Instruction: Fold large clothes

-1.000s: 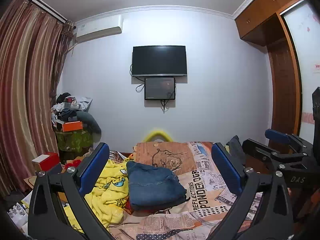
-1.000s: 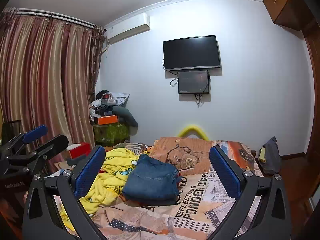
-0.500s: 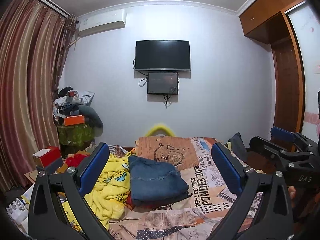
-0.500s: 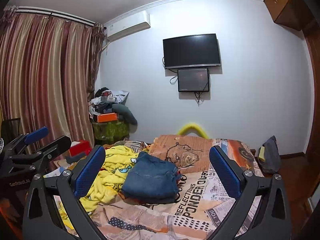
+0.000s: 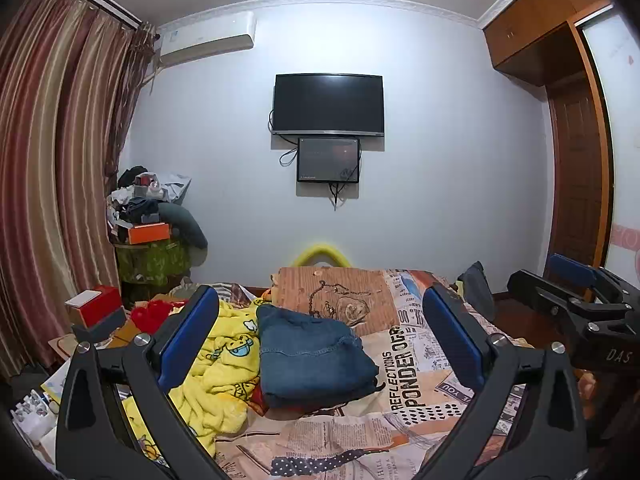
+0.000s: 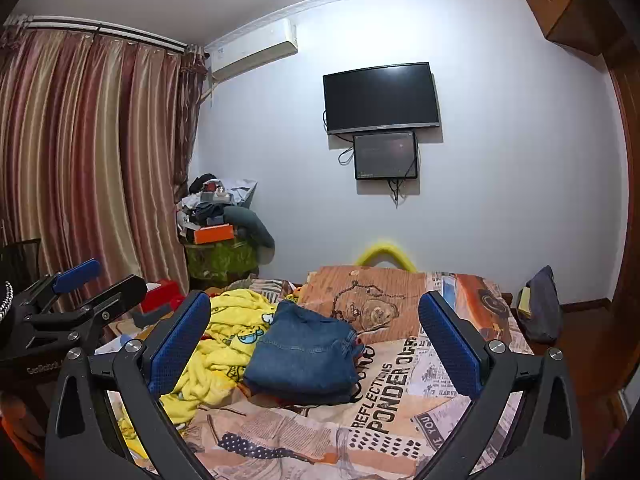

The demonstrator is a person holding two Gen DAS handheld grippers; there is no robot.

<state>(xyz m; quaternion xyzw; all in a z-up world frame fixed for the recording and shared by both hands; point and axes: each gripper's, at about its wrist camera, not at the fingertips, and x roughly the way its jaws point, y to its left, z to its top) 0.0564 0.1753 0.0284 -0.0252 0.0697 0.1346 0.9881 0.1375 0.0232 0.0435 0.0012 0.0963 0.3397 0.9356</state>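
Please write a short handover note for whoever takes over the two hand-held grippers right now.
Left hand-held gripper: open, empty, raised over the bed.
Right hand-held gripper: open, empty, raised beside it.
Denim garment: lies folded in a compact stack mid-bed, touched by neither gripper.
Yellow cartoon blanket: crumpled in a heap, left of the denim.
Done: the denim appears folded.
Left: probably the yellow blanket, if it belongs to the job; spread it flat first.

Left gripper (image 5: 320, 332) hangs wide open above the bed (image 5: 400, 432); folded jeans (image 5: 312, 360) lie mid-bed, touching a yellow blanket (image 5: 216, 380) at its left edge.
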